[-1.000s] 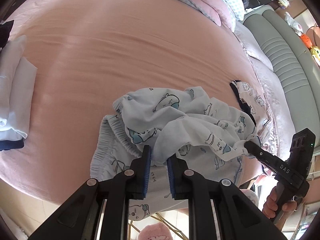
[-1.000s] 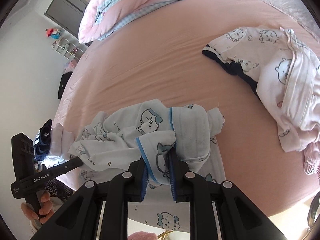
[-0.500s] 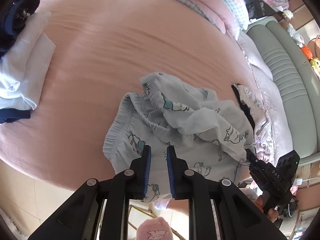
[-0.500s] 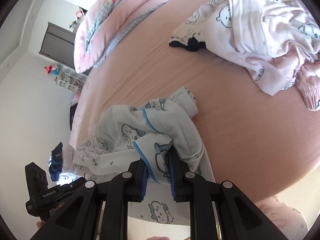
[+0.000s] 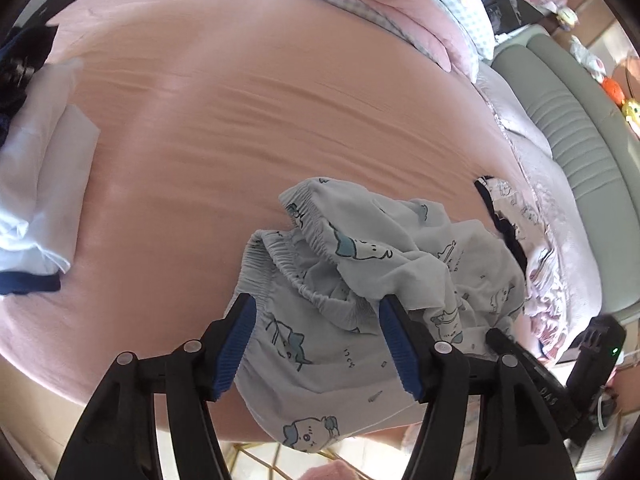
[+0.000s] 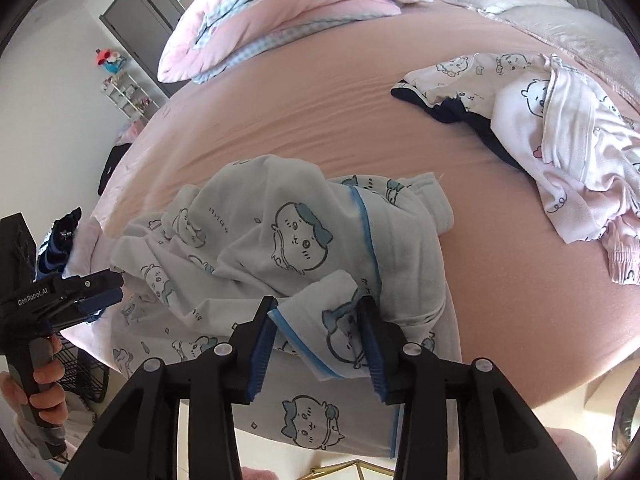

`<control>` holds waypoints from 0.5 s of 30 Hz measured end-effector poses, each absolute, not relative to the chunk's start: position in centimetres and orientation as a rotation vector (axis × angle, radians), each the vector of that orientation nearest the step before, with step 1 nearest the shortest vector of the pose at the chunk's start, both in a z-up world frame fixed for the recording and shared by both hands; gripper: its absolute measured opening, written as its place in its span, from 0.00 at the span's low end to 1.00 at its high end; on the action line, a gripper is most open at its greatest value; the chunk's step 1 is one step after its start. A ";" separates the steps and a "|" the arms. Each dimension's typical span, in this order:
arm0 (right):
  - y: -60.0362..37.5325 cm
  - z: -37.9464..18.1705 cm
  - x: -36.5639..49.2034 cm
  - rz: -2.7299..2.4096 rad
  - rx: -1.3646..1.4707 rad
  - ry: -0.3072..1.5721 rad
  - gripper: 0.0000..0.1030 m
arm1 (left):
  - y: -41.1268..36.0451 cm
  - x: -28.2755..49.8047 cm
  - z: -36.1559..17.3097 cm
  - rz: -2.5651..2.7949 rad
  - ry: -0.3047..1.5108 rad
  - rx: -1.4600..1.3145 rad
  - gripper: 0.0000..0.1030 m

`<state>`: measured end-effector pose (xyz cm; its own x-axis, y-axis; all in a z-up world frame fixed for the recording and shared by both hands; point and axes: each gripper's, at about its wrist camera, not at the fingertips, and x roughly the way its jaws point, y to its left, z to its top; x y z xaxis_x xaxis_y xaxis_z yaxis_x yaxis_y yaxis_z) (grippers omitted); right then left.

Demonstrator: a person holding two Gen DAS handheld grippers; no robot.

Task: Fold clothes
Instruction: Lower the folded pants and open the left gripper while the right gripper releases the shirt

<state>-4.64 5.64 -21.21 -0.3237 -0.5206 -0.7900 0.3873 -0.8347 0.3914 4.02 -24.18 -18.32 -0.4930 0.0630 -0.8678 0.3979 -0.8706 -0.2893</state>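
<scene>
While your left gripper (image 5: pixel 316 344) hangs over the near edge of the pink bed (image 5: pixel 240 120), its jaws are opening, blue pads clear of the crumpled pale-blue cartoon-print pajama pants (image 5: pixel 360 280) beneath. Elastic waistband faces up-left. Your right gripper (image 6: pixel 318 344) is opening too; a blue-trimmed fold lies between its pads, not pressed as far as shows. Pants sit bunched at bed edge, part draping over. Pink-white printed garment (image 6: pixel 560 128) lies well apart, toward the right. Folded white stack (image 5: pixel 36 184) at far left.
</scene>
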 end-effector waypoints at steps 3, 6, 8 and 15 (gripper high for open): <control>6.1 -21.3 -4.7 -2.187 1.368 -0.219 0.39 | -22.7 3.6 -17.8 -2.529 0.445 1.440 0.60; 6.4 -21.5 -4.9 -2.183 1.377 -0.254 0.39 | -21.5 3.4 -17.7 -2.588 0.335 1.465 0.60; 6.4 -21.5 -4.9 -2.183 1.379 -0.259 0.39 | -21.3 3.3 -18.0 -2.614 0.413 1.508 0.60; 6.7 -21.6 -5.2 -2.167 1.388 -0.320 0.44 | -22.1 2.3 -17.2 -2.633 0.544 1.474 0.60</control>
<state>-5.15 6.65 -21.63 -0.3222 -0.5581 -0.7646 0.3134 -0.8251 0.4702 2.31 -22.12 -17.24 -0.5356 0.1060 -0.8378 0.2346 -0.9344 -0.2682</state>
